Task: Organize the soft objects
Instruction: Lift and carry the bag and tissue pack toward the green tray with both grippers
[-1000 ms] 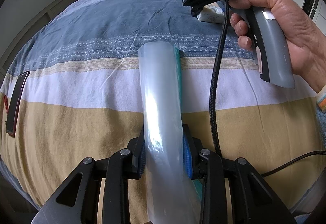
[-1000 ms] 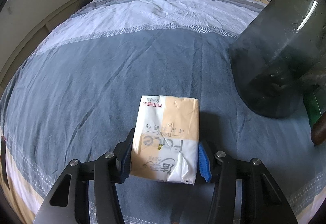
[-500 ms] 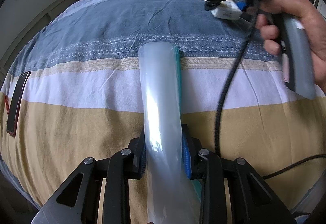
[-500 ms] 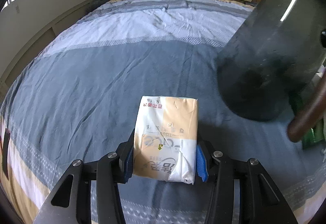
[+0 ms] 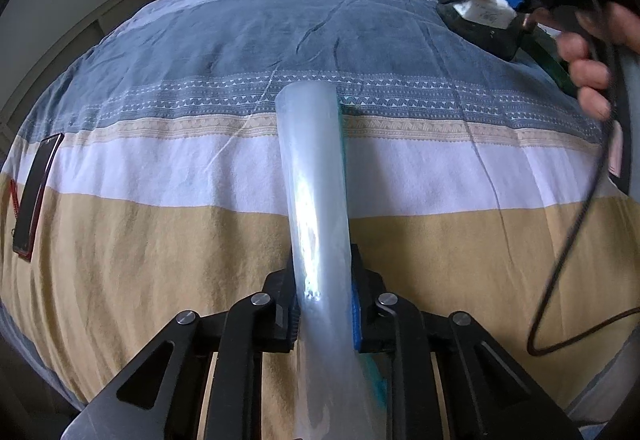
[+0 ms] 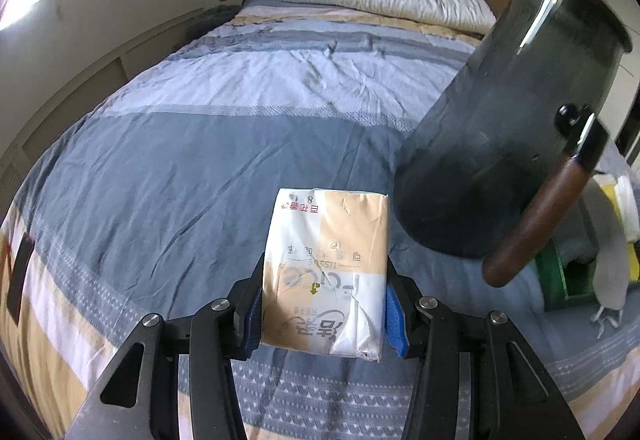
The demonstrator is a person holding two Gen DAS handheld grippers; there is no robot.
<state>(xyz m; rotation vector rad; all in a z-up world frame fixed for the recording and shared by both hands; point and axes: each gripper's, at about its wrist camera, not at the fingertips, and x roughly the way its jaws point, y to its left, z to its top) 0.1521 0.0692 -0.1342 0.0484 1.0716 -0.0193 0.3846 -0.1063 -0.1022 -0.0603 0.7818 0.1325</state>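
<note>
Over a striped bed (image 6: 192,168), the right gripper (image 6: 324,314) clamps a tissue pack (image 6: 326,272) clear of the covers, beside a dark bucket (image 6: 500,144), probably its destination. The left gripper (image 5: 324,314), its jaws just tightened, pinches a pale plastic sleeve (image 5: 314,176) above the quilt, apparently awaiting its turn.

Striped bedspread (image 5: 160,224) in slate blue, white and mustard tan, with a band of small white triangles edging the blue. Beige-and-white tissue pack (image 6: 326,272), grey and red print, near the bedspread's blue stripe. Dark smoky-grey bin (image 6: 500,144) beside it, brown handle. White pillow (image 6: 384,0) beyond. Frosted pale-blue roll (image 5: 316,208), teal edge.
</note>
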